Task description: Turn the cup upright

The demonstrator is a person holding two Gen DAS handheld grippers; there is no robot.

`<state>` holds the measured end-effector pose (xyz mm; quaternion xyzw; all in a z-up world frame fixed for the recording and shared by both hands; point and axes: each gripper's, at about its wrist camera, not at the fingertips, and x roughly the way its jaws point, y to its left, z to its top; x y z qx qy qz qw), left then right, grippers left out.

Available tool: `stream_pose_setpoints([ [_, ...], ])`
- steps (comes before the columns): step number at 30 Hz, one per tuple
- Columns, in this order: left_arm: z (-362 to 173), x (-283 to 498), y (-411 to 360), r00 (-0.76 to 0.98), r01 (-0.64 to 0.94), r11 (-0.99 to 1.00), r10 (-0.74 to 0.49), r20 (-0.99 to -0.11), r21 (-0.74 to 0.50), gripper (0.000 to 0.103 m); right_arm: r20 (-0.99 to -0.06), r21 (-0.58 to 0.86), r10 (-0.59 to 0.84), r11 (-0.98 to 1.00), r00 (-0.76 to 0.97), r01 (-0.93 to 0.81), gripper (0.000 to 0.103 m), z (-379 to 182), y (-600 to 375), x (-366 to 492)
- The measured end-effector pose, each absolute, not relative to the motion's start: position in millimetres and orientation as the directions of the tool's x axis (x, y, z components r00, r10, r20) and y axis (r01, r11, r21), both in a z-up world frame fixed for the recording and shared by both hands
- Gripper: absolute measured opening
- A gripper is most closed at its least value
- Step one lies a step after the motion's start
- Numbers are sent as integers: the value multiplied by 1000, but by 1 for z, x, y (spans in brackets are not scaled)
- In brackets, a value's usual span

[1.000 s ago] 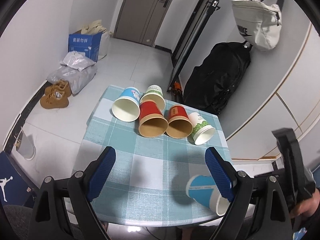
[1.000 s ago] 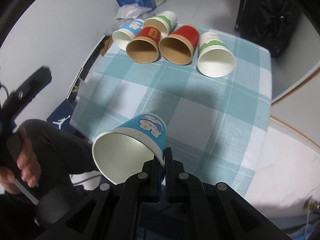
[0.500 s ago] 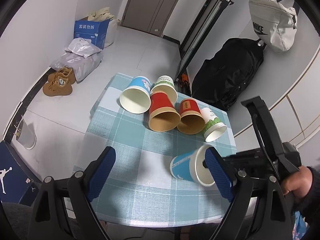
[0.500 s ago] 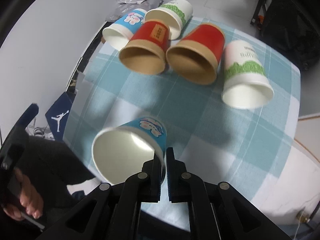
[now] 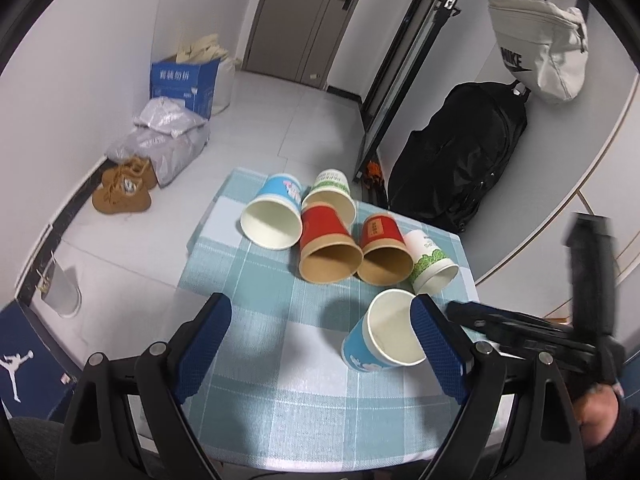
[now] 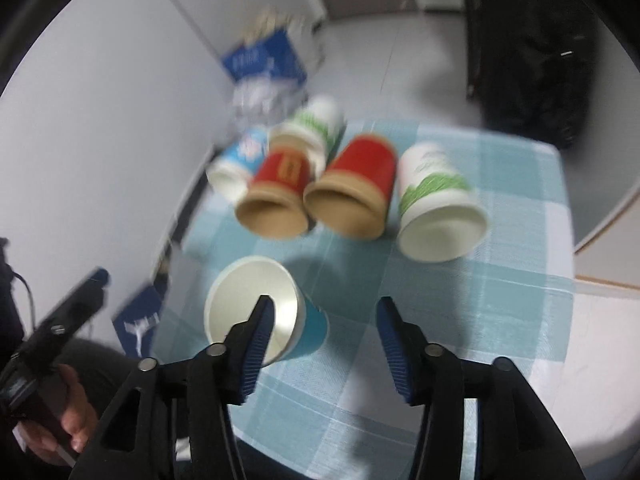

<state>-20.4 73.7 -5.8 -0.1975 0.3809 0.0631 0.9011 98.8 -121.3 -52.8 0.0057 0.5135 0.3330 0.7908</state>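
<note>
Though the right wrist view is motion-blurred, the key relation reads fine: the blue cup (image 6: 264, 316) sits at about 10 o'clock from the right gripper (image 6: 324, 334), mouth up and apart from the row of cups lying down behind it. The right gripper's fingers are spread wide, nothing between them; the left-hand pad (image 6: 256, 344) overlaps the cup's rim in the picture, but I cannot tell whether it touches. The cup's long axis looks close to vertical, leaning slightly — from the left wrist view the blue cup (image 5: 384, 332) tips a little toward 11 o'clock, open mouth showing, base on the checked tablecloth (image 5: 260, 380).

The left gripper (image 5: 320, 352) is also spread wide and holds nothing; the cup sits at about 2 o'clock from its midpoint, just beside its right-hand pad (image 5: 436, 348). The right gripper is the nearer one, judging by how close its pad is to the rim.

Judgement: the flip looks essentially done for this cup — it stands mouth up, released. Five more cups lie on their sides at 12 o'clock: another blue cup (image 5: 274, 216), two red cups (image 5: 328, 246), two white-and-green ones (image 5: 432, 264), mouths facing the grippers. Risk: a backing-out pad could clip the rim and tip it. Paper cup, light, easily knocked.
</note>
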Motion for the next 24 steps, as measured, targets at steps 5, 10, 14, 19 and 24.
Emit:
stream_pose_setpoints([
  [5, 7, -23, 62, 735, -250, 933, 9, -678, -259, 88, -671, 344, 587, 788, 453, -511, 72, -22, -154, 67],
  [10, 12, -26, 50, 751, -234, 942, 18, -660, -241, 88, -556, 311, 604, 789, 571, -530, 84, -4, -172, 34],
  [14, 15, -29, 39, 761, -224, 950, 31, -648, -218, 88, -496, 265, 589, 802, 638, -535, 88, 1, -183, 12],
  [19, 20, -37, 30, 777, -213, 958, 46, -628, -192, 88, -484, 254, 565, 822, 668, -510, 92, -2, -191, 0],
  [24, 22, -43, 21, 782, -208, 964, 63, -620, -164, 88, -476, 242, 551, 832, 686, -500, 93, -2, -198, -10],
])
